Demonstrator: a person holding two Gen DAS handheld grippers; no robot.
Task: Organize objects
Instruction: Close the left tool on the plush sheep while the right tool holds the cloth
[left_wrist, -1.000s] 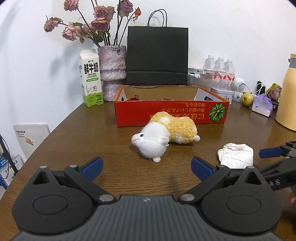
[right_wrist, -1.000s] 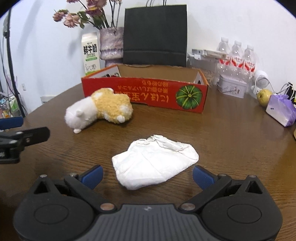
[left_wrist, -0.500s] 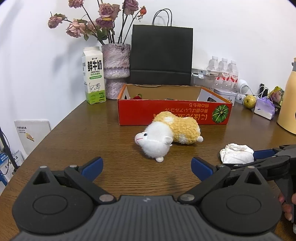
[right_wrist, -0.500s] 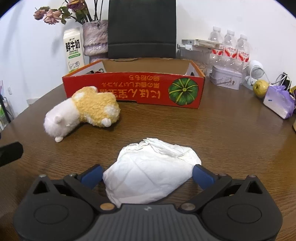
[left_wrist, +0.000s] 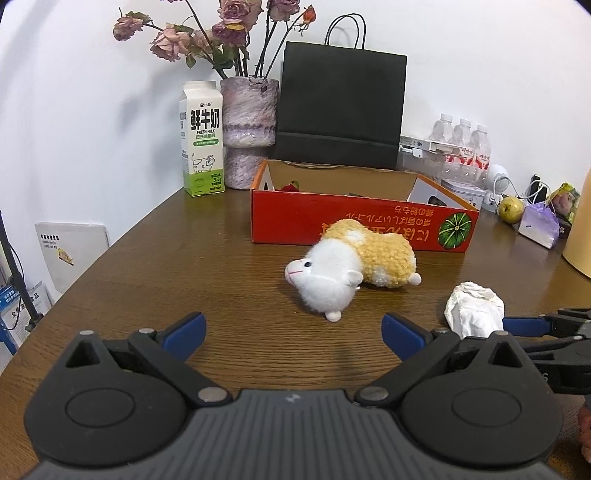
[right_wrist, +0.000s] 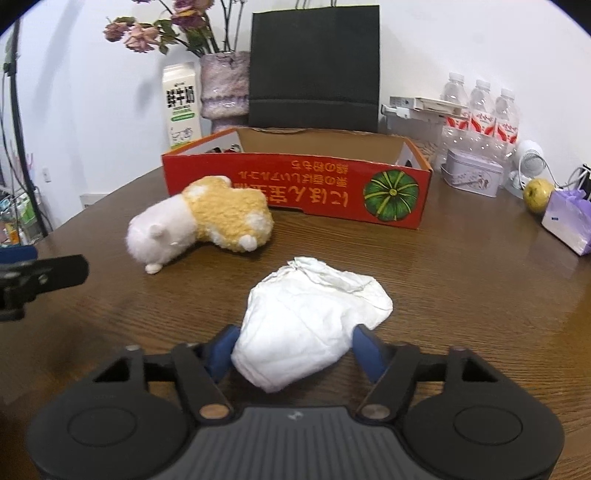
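Pinching the white cloth (right_wrist: 310, 325) in my right gripper (right_wrist: 295, 350), near the red box (right_wrist: 295, 184); my left gripper (left_wrist: 293, 330) is spread.

A: The counter (left_wrist: 192, 266) looks like dark brown wood, grain showing, with a soft sheen where the wall reflects.

B: And the toy (right_wrist: 207, 225)?

A: Fluffy plush: white fuzzy pile at the head, curly yellow fleece on the body. The white wad (right_wrist: 310, 317) is crumpled paper or thin cloth, matt and creased; I cannot tell which.

B: The box (left_wrist: 362, 225)?

A: Cardboard, printed glossy red outside, raw brown inside. The bag (left_wrist: 340, 110) behind it is matt black paper. The vase (left_wrist: 249, 125) looks rough and mottled, the milk carton (left_wrist: 202, 140) smooth coated card, the bottles (right_wrist: 480, 114) clear plastic.
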